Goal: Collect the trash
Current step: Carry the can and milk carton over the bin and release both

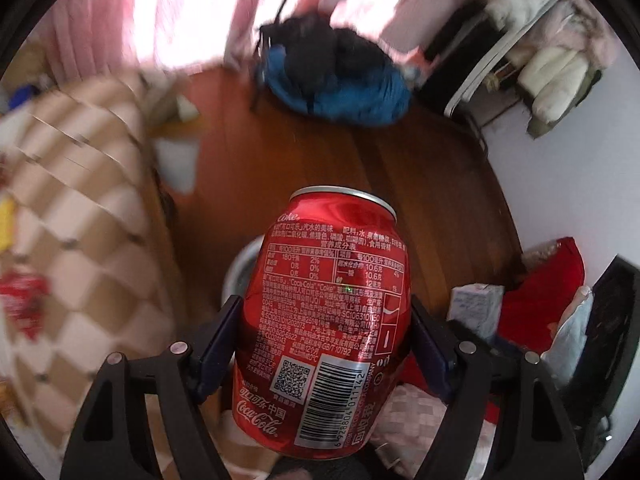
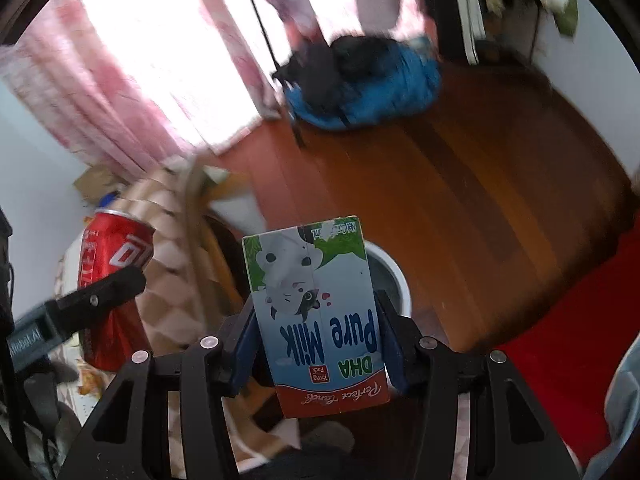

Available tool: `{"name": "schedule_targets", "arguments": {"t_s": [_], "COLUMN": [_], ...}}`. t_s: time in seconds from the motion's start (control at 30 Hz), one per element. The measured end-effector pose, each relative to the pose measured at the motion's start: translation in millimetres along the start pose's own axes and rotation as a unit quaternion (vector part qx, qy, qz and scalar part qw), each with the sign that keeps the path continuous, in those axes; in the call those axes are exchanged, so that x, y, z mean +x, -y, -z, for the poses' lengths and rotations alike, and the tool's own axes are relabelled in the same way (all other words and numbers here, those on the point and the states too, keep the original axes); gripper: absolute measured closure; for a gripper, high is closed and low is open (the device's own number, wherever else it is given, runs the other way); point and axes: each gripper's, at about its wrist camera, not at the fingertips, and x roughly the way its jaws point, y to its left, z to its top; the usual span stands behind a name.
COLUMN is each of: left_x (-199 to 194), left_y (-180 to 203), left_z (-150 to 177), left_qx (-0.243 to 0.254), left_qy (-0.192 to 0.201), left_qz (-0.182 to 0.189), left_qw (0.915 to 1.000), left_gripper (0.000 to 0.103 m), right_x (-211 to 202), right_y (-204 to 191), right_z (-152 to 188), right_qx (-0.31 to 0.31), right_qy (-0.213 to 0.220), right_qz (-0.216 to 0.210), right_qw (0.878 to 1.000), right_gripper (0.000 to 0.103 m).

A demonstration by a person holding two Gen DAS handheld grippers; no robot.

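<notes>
At the top of my view a blue bag (image 1: 340, 92) with dark cloth heaped on it sits on the wood floor (image 1: 360, 168). Pink curtains (image 1: 132, 28) glow upper left; a checked quilt (image 1: 80, 200) fills the left, red cloth (image 1: 540, 300) lower right.

Checked bedcover (image 1: 80, 208) motion-blurred, white bin (image 2: 394, 280) mostly hidden behind milk carton (image 2: 316, 312)
</notes>
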Motion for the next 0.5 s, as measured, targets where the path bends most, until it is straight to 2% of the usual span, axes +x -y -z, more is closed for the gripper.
{"name": "schedule_targets", "arguments": {"t_s": [0.13, 0.23, 0.33, 0.37, 0.4, 0.43, 0.5], "left_x": [55.0, 87.6, 102.5, 103.7, 103.9, 103.4, 100.9], "left_y": [3.4, -0.7, -6.4, -8.4, -11.0, -11.7, -10.9], "left_z": [-11.4, -17.9, -18.4, -18.3, -15.3, -13.4, -5.2], "left_qx": [-0.012, -0.028, -0.045, -0.047, -0.048, -0.047, -0.034], "left_qy": [-0.052, -0.088, -0.099, -0.097, -0.095, -0.093, -0.085], "left_qz": [-0.006, -0.009, -0.014, -0.022, -0.028, -0.035, -0.064], "left_qw": [0.9986, 0.9957, 0.9940, 0.9940, 0.9939, 0.9939, 0.9938], "left_gripper": [0.026, 0.025, 0.010, 0.008, 0.008, 0.008, 0.007], "right_x": [63.7, 100.0, 132.3, 141.7, 151.3, 160.4, 169.8], "right_y": [40.4, 56.0, 68.0, 71.9, 73.6, 73.2, 74.1], "right_z": [-2.2, -1.4, -1.1, -0.5, 0.4, 0.5, 3.2], "right_qx": [0.031, 0.044, 0.056, 0.062, 0.065, 0.063, 0.061], "right_qy": [-0.060, -0.088, -0.112, -0.119, -0.125, -0.132, -0.141], "right_qz": [0.000, -0.003, -0.008, -0.011, -0.016, -0.015, -0.018], "right_qw": [0.998, 0.995, 0.992, 0.991, 0.990, 0.989, 0.988], "right_gripper": [0.048, 0.048, 0.047, 0.047, 0.043, 0.025, 0.000]}}
